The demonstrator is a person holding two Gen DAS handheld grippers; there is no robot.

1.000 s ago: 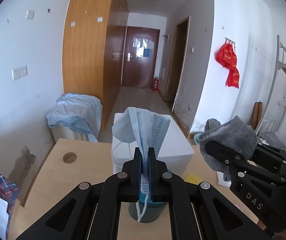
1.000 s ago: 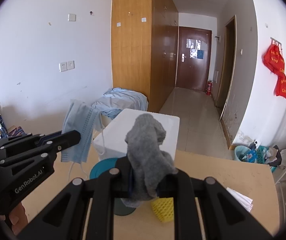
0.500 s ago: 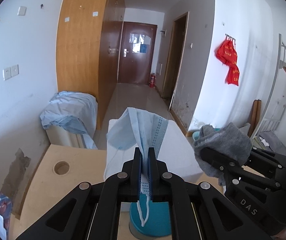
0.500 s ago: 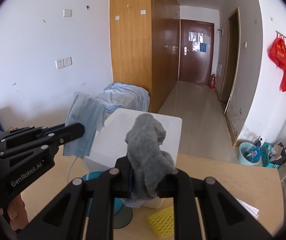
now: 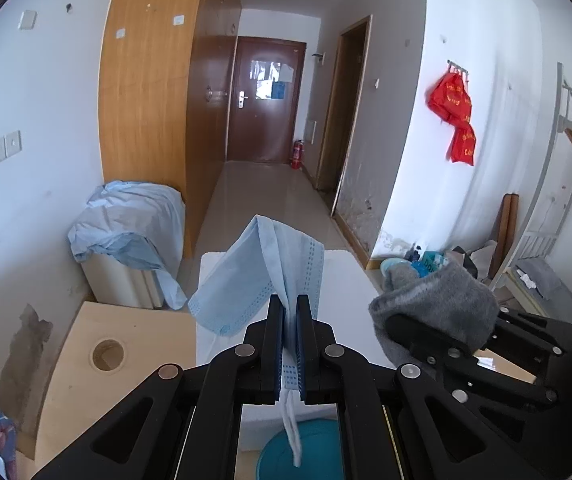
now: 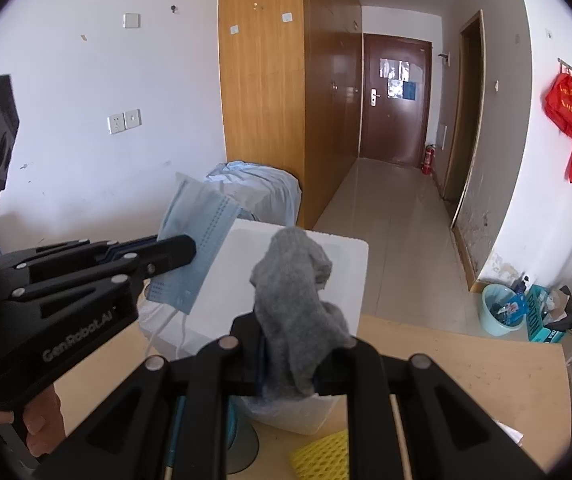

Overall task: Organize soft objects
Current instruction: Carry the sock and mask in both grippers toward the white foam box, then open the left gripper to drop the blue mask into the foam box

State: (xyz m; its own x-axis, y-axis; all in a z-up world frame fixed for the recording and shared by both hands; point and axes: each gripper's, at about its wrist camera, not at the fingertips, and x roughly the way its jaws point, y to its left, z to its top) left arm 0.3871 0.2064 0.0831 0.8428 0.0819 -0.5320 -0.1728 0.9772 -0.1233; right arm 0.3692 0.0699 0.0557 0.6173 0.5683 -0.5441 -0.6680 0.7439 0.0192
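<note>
My left gripper is shut on a light blue face mask, whose white ear loop dangles below the jaws. In the right wrist view that mask hangs from the left gripper over the left side of a white foam box. A grey sock stands bunched up in my right gripper, which is shut on it above the box's near side. The sock shows at the right of the left wrist view, beside the box.
The box sits on a light wooden table with a round cable hole. A teal bowl and a yellow foam net lie before the box. A blue sheet covers a low unit at the left wall.
Both grippers have moved forward over the table toward the white box, which now looks closer and lower in both views. Mask and sock stay held as before.
</note>
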